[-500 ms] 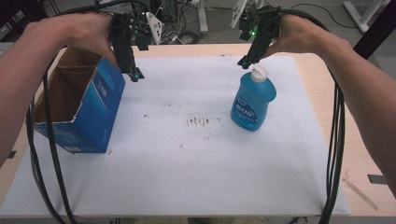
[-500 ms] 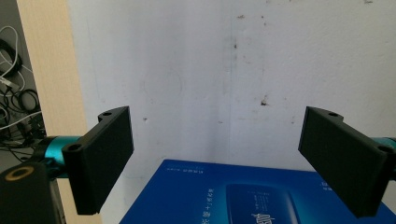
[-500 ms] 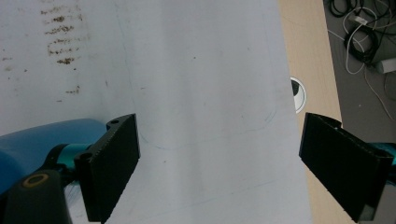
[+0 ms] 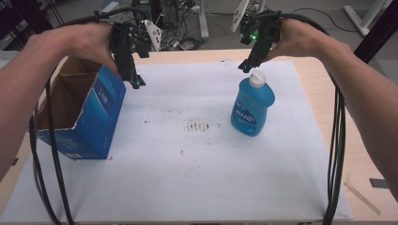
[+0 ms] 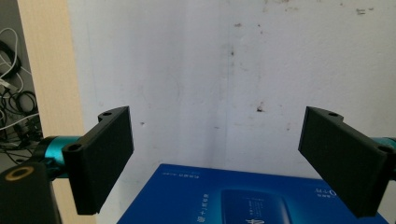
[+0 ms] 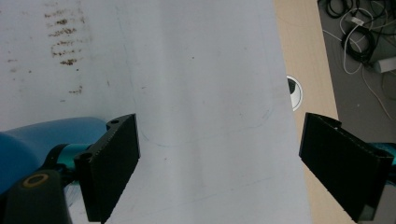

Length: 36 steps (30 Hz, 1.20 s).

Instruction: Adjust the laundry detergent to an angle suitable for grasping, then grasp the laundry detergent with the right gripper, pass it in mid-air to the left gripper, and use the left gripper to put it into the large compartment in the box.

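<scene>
A white sheet [image 4: 187, 178] is spread over most of the wooden tabletop [image 4: 324, 103], whose bare wood is seen along the far and right edges. The sheet is marked by brown stains [image 4: 199, 125] near its middle, and smaller specks are scattered around them. A round cable hole [image 6: 294, 93] is set into the bare wood. A thin wooden stick [image 4: 360, 196] is laid near the right front corner, just beside a small grey tab [image 4: 378, 183]. Beyond the far edge, tangled cables [image 4: 187, 18] are strewn on the floor [image 4: 324, 23] among metal stand legs [image 4: 361, 11].
</scene>
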Tool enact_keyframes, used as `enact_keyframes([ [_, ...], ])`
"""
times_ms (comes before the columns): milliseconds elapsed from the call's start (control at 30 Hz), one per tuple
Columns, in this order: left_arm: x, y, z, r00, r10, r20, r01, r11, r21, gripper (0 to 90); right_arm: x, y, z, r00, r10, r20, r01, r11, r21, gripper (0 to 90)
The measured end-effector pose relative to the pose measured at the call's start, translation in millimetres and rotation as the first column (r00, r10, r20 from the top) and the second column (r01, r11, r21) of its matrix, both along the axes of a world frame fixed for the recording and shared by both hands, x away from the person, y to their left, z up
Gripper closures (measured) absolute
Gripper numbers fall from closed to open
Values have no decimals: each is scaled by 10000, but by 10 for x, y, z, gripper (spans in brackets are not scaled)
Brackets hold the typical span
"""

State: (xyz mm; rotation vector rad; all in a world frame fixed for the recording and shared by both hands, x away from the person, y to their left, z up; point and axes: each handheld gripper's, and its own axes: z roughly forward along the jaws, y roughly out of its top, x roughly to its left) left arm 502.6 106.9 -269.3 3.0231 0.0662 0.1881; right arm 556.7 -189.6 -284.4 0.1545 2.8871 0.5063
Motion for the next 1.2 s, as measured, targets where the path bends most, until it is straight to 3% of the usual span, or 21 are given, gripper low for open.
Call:
enact_keyframes([
  [267, -75, 42, -13, 9999, 141, 40, -140, 9998, -105, 102, -31, 29, -7, 10000, 43, -12, -43, 9998, -199, 115],
  [433, -75, 76, -7, 9999, 98, 33, -97, 9997, -239, 102, -27, 46, 11, 10000, -8, 12, 8, 10000, -72, 115],
  [533, -61, 87, -6, 9999, 131, 18, -130, 9993, -359, 102, -27, 52, -16, 10000, -16, -41, 15, 9997, -264, 115],
  [833, -89, 72, 0, 9999, 90, 87, -88, 9995, -303, 102, -22, 0, 25, 9999, -172, -3, 172, 9997, -149, 115],
  [1200, -49, 51, -79, 10000, -33, 18, 33, 9998, -197, 102, -54, -75, 38, 9994, -309, 155, 316, 9984, -468, 115],
])
